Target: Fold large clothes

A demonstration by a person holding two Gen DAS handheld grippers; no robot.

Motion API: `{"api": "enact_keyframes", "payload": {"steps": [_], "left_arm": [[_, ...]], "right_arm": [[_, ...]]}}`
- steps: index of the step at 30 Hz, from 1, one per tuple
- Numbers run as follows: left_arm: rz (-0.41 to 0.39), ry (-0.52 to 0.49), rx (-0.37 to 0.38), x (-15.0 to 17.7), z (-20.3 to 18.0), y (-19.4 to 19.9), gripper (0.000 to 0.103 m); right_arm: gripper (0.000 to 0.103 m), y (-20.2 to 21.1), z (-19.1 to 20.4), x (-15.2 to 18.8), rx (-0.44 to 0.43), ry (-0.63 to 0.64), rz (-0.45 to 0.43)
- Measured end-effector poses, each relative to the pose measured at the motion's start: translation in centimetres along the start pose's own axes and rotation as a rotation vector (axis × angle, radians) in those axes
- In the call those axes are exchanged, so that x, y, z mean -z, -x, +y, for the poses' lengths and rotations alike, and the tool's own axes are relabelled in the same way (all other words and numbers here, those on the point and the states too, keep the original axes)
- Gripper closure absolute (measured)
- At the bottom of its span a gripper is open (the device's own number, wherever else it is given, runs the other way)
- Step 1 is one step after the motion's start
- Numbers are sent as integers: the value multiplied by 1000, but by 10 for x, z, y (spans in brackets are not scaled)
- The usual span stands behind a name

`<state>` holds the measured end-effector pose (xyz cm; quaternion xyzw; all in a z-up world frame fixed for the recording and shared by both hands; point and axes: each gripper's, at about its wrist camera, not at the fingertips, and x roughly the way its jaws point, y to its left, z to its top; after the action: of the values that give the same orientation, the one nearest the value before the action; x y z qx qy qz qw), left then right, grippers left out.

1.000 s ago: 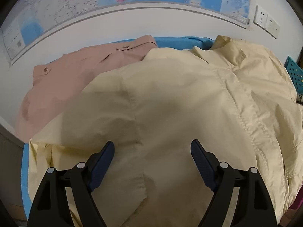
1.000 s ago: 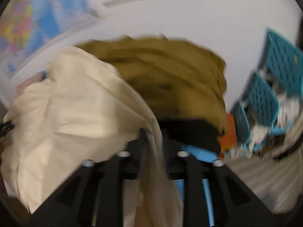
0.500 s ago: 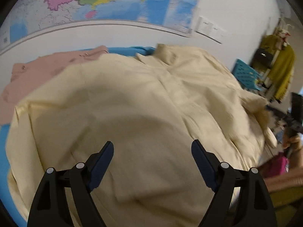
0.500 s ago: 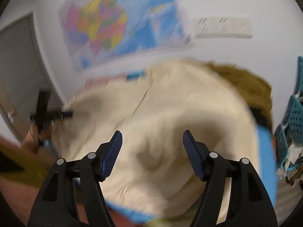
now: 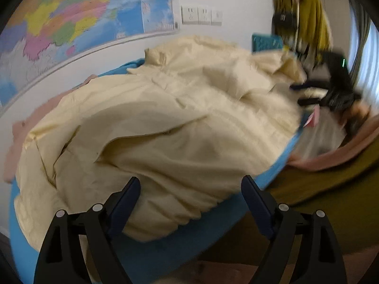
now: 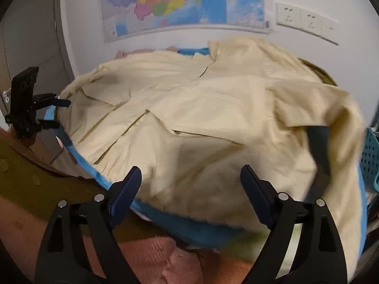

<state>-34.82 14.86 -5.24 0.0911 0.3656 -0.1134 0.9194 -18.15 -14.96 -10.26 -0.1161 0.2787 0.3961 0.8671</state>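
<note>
right gripper [image 6: 190,183] now released, cream jacket [image 6: 201,118] dropped

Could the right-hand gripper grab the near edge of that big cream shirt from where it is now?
Probably yes: the right gripper is open, and the cream shirt's hem lies right between its fingers, nothing covering it.

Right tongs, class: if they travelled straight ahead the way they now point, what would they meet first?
Most likely the cream jacket. The right tongs stand open, holding nothing, aimed at its near hem over the blue table cover. Depth is unclear in this fisheye view, so the cover's edge could come first.
</note>
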Motion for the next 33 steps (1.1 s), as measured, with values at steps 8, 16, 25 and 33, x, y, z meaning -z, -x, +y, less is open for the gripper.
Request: {"api": "enact_keyframes", "payload": {"steps": [8,16,25,33], "left_arm": [[2,157,-106,-27,38,-29,53],[-23,242,-154,-63,63,-51,56],[-18,220,-185,-49,56,-47,39],[-118,224,-140,-6,46,7,22]], "right_arm": [[93,-12,-11,-21,-40,-37,-67],[98,-37,-36,-58,-31,-106,-98],[37,21,-42,-15,-31,-180,-179],[23,57,-48,61,103,-226,-99]]}}
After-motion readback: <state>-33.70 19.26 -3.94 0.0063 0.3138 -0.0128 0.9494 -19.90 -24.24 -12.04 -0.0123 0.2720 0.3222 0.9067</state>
